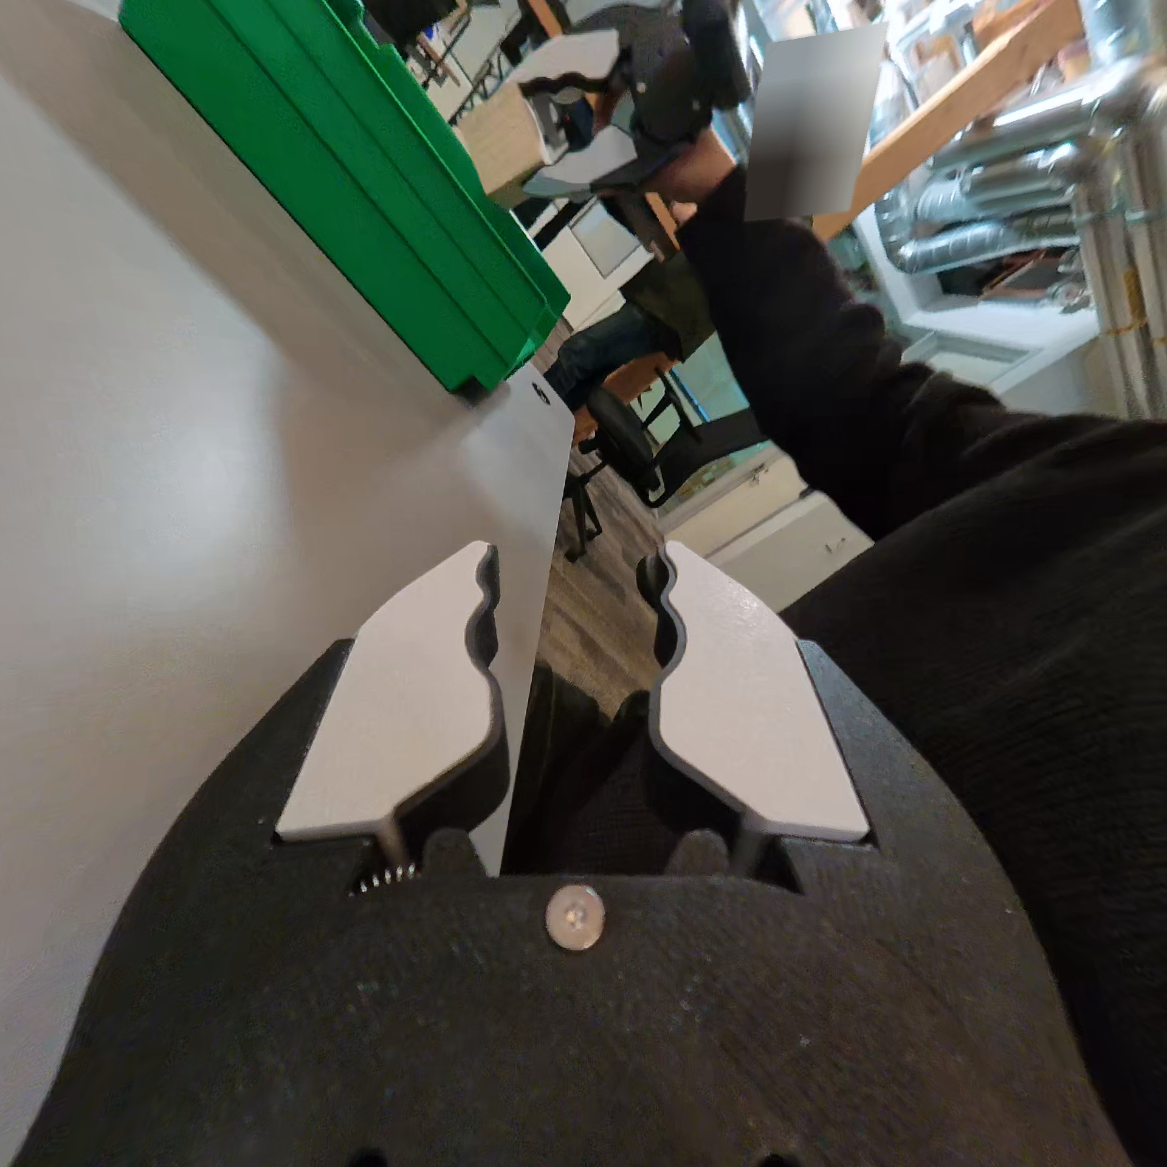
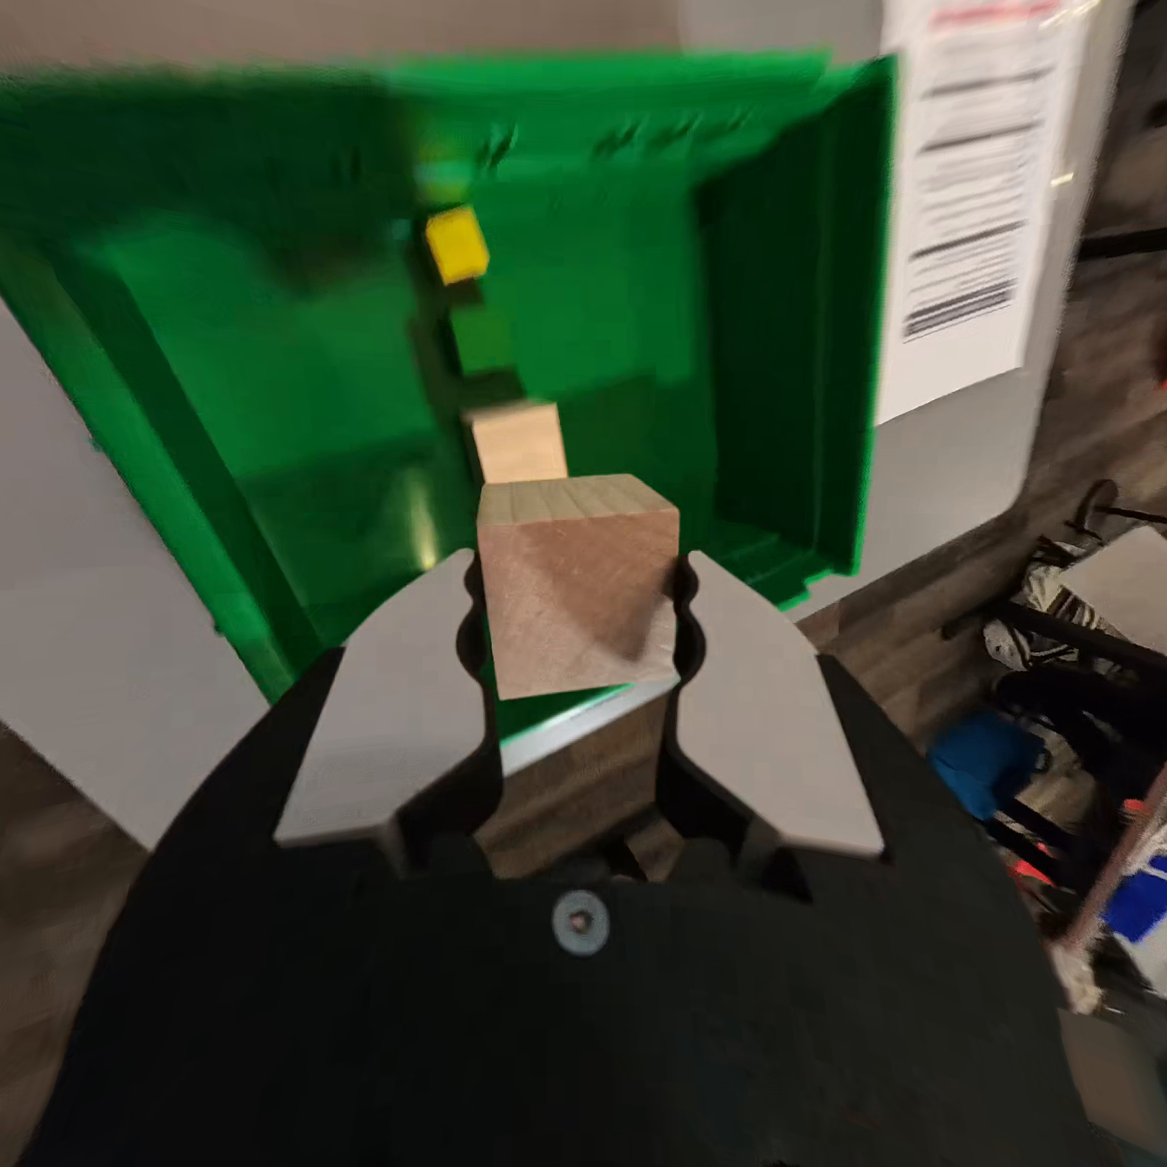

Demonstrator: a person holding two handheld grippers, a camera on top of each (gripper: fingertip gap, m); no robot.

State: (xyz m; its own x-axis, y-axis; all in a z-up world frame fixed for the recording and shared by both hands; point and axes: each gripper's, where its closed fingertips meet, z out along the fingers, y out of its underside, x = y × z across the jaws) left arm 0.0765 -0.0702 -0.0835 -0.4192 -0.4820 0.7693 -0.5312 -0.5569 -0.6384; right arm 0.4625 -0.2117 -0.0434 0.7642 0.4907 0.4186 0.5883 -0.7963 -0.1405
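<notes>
Between the right tongs (image 2: 578,622), wooden cube (image 2: 578,606), above green bin (image 2: 631,252)

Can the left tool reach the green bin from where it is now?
Probably yes: the left tool is open and empty at the table edge, with bare tabletop between it and the bin.

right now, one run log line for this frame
right gripper shut on wooden cube over green bin | left gripper open, empty, beside table edge
</notes>
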